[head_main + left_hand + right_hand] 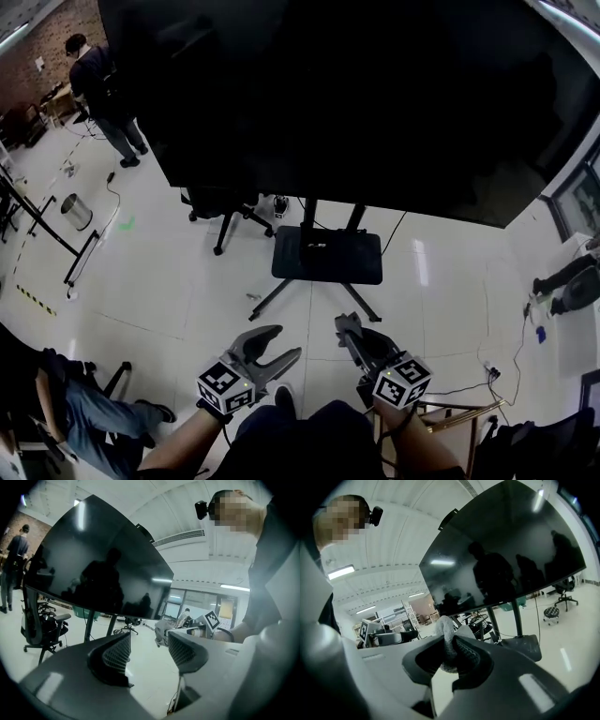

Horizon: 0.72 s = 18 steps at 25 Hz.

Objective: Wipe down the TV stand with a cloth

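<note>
Clamped in the right hand-held gripper [449,651], with the left hand-held gripper [148,649] held apart and empty, the cloth [443,631] may be dragged loose against the TV stand [326,255].

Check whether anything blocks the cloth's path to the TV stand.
Nothing visible does. The right gripper is clamped on the cloth, and only bare floor lies between it and the TV stand.

Blk office chair [220,208] taken as ref. Metal bin [75,211] seen well to its left, green floor mark [126,224] betw. the two. Standing person [101,94] seen up-left of chair, brick wall [37,42] behind. Yellow/blk floor tape [33,298] seen lower-left of chair. Seated person in jeans [89,412] seen further below-left. Thin cable [517,352] laid on floor far to chair's right.
</note>
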{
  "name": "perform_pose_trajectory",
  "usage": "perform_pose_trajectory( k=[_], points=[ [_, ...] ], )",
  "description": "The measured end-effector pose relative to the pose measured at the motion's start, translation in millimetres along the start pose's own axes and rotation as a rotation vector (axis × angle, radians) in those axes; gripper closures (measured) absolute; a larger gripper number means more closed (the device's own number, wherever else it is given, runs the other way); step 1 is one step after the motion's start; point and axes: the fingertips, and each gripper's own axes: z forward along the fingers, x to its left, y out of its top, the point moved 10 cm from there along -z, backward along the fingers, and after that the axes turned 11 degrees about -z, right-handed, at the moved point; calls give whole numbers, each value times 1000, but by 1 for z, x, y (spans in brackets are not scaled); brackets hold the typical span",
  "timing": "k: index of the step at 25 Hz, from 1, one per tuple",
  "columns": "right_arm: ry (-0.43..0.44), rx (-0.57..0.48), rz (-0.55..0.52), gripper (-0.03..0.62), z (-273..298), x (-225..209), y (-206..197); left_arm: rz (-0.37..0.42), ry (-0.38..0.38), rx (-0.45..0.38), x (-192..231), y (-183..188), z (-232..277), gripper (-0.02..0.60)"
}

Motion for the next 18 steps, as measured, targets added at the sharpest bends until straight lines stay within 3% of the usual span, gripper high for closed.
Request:
perform_pose_trajectory(
  k=[9, 14, 18],
  points=[
    [-23, 95, -35, 553, 94, -71, -14, -47, 55, 19, 70, 21, 35, 304],
    [-65, 129, -83, 553, 174, -135, -18, -80, 128, 21, 114, 33, 64, 301],
    [-89, 143, -142, 553, 241, -196, -17, -116, 140, 11, 145, 36, 95, 299]
  ],
)
